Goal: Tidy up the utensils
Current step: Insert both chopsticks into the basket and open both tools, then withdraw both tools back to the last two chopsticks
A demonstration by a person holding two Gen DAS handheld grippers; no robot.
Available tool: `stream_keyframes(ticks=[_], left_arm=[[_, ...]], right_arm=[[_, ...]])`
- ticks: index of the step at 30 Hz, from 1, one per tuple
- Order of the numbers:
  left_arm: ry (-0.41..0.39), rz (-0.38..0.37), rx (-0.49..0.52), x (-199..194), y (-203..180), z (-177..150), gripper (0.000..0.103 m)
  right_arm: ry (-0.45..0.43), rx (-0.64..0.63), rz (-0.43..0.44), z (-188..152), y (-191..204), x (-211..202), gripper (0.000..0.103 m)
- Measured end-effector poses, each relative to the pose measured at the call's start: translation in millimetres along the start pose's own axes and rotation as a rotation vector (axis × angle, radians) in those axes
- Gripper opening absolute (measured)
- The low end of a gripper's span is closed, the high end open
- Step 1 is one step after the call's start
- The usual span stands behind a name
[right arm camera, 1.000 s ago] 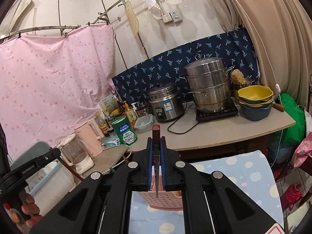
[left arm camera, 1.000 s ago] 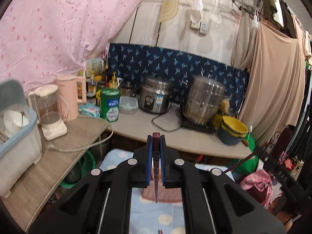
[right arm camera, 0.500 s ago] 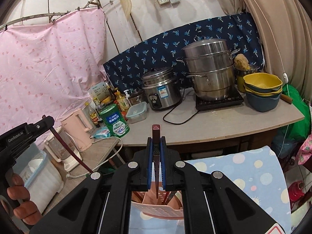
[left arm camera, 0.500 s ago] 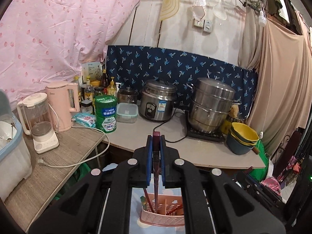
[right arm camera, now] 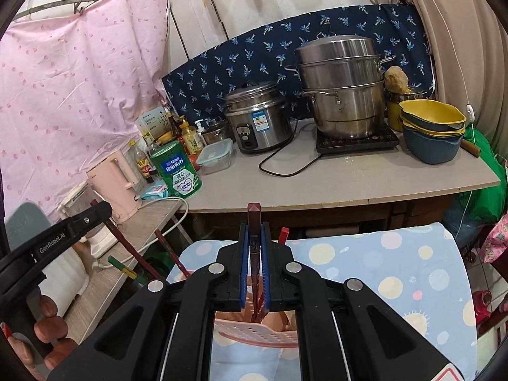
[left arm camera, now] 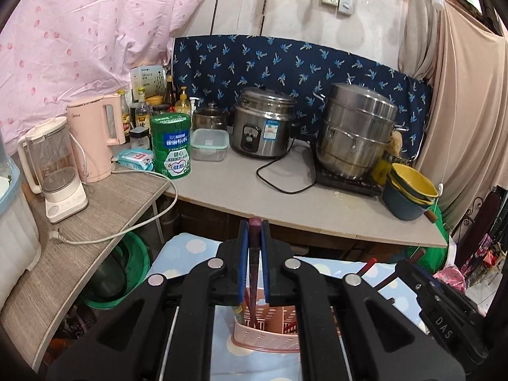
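My left gripper is shut on a dark red chopstick that points down into a pink perforated utensil basket on the blue dotted cloth. My right gripper is shut on another dark red chopstick, its lower end inside the same basket. The left gripper also shows at the left of the right wrist view, with its chopstick slanting down to the basket. Other chopsticks stand in the basket. The right gripper's body shows at the right of the left wrist view.
A blue cloth with pastel dots covers the low table. Behind it a counter holds a rice cooker, a steel steamer, stacked bowls, a green tin, a pink kettle and a blender.
Both grippers have tilted down and come lower over the basket. Both chopsticks now reach into it, and the basket shows closer in both views.
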State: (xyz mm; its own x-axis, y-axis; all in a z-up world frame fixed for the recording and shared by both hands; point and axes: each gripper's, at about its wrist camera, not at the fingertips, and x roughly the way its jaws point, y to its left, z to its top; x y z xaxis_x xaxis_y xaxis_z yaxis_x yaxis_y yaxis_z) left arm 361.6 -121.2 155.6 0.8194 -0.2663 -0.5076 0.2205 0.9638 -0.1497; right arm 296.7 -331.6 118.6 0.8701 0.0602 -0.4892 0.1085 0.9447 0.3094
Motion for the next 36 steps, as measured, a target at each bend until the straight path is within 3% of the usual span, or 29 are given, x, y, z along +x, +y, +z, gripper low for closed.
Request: stream_keyframes(ticks=[7,8,10,12,14,16,25,36], left_arm=[[0.009,0.012,0.01,5,-1,-8,0.008],[0.01,0.014,0.012,5,-1,-8,0.009],[0.007,0.019,0.021,4,-2,-10,0.016],[0.0,0.033,0.032,2,-4,-13,0.038],[-0.02,0.053,0.041,-2,-6,-15,0.046],[-0.029,0.061,0.049,-6,-8,-17,0.048],[-0.03,0.063,0.054,-31,-9,-24,0.052],[0.024,0.101,0.08,-77,-4,-68,0.056]], right_arm=[[0.023,-0.002,-0.013,-4,-1,7,0.008],[0.019,-0.004,-0.015,-4,0,7,0.014],[0.014,-0.007,-0.019,-5,0,5,0.018],[0.009,-0.014,-0.021,-5,2,3,0.028],[-0.005,-0.027,-0.024,-6,5,-1,0.038],[-0.02,-0.033,-0.025,-7,7,-7,0.043],[-0.029,-0.074,-0.007,-15,19,-34,0.043],[-0.016,-0.102,-0.005,-56,22,-88,0.046]])
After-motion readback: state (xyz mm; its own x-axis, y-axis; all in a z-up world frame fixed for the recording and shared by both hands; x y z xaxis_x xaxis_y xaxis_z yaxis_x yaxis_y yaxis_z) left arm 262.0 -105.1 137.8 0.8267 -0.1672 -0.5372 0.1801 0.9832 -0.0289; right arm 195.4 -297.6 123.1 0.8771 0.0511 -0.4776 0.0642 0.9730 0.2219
